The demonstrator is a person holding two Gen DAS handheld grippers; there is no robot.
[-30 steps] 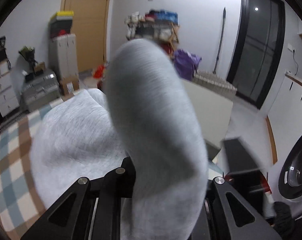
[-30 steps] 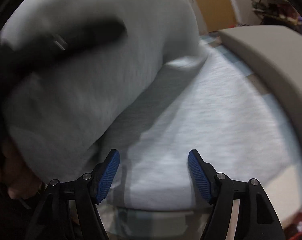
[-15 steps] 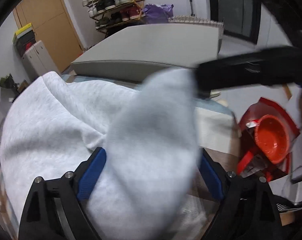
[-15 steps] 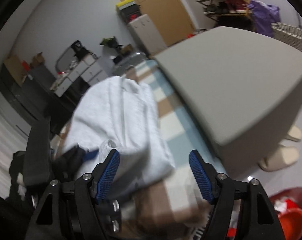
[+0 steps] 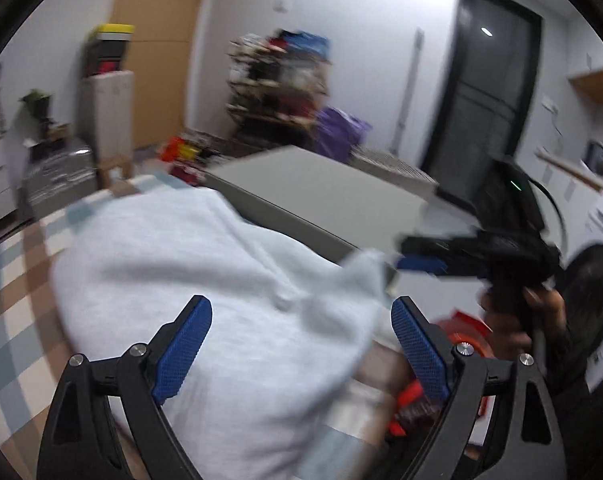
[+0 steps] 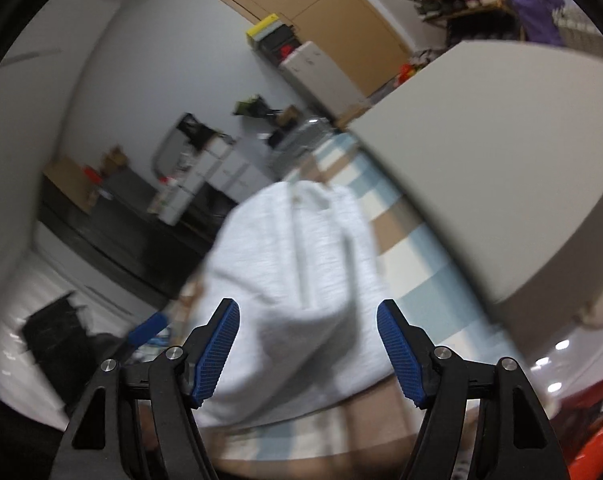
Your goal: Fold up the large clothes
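Note:
A light grey garment [image 5: 205,280] lies folded in a thick pile on a checked cloth [image 5: 9,280]. My left gripper [image 5: 301,340] is open and empty just above the pile's near right corner. The garment also shows in the right wrist view [image 6: 301,280]. My right gripper [image 6: 307,352] is open and empty above the pile's near end. In the left wrist view the right gripper [image 5: 421,264] is held at the far right, its blue pads near a raised corner of the garment.
A grey slab-like cushion [image 5: 321,200] lies beyond the garment, also in the right wrist view [image 6: 501,160]. A red basin [image 5: 461,328] sits on the floor at right, a washing machine [image 5: 597,288] behind it. Drawers and shelves line the walls.
My left gripper has let go of the grey fabric and opened; the fabric has dropped onto the pile. Both grippers have pulled back from the garment.

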